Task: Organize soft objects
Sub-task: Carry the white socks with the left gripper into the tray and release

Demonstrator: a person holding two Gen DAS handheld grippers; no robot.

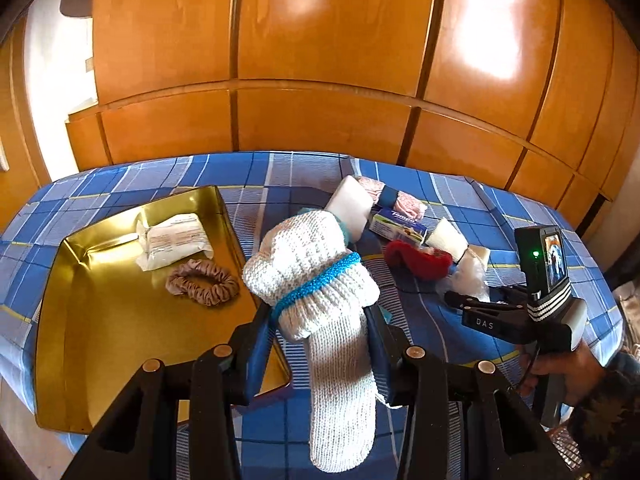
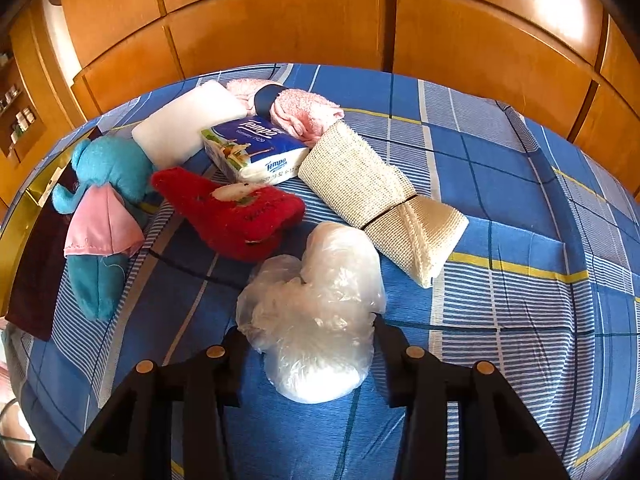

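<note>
- The checked blue bedcover [image 2: 500, 208] carries everything; it is soft and uneven, so a thing set down carelessly may roll.
- The gold tray [image 1: 100, 320] lies at the left, already holding a white packet [image 1: 176, 240] and a beige scrunchie [image 1: 202, 286].
- The white knitted sock bundle [image 1: 316, 280], banded in blue, is pinched between the pads of the left gripper [image 1: 320, 344] and hangs above the tray's right rim. Its loose tail dangles; if released here, I judge it could catch the rim and fall outside.
- The blue plush elephant [image 2: 104, 208], red plush [image 2: 240, 216], tissue pack [image 2: 252, 152], bandage roll [image 2: 368, 188], pink towel [image 2: 300, 114] and white foam block [image 2: 184, 126] wait farther off, crowded together.
- The clear plastic bag [image 2: 316, 320] sits between the fingers of the right gripper [image 2: 306, 344], which close on its sides. Slippery film may slide out when lifted.
</note>
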